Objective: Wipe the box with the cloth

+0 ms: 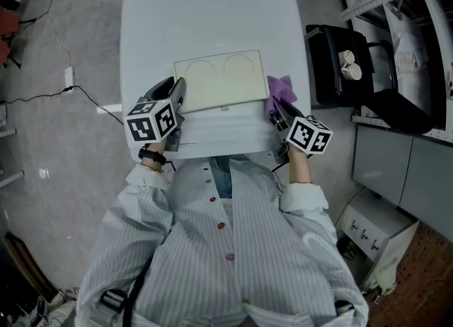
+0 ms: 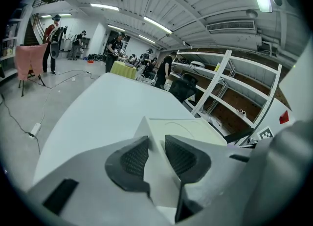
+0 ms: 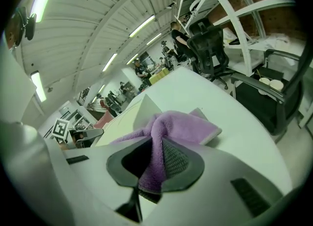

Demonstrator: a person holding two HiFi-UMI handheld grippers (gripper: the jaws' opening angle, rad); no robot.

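On the white counter point(image 1: 205, 14), the left tongs point(image 2: 155, 152) seem to pinch a corner of the flat cream cardboard box point(image 1: 219, 79); the right tongs point(image 3: 154, 159) clamp a purple cloth point(image 3: 183, 128) beside its right edge.

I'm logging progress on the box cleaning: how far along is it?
Done: the left tongs clamp the near left corner of the box, and the right tongs are shut on the purple cloth. In hand: the cloth lies against the box's right edge. Left: the wipe across the top, which shows no sign either way of having been wiped.
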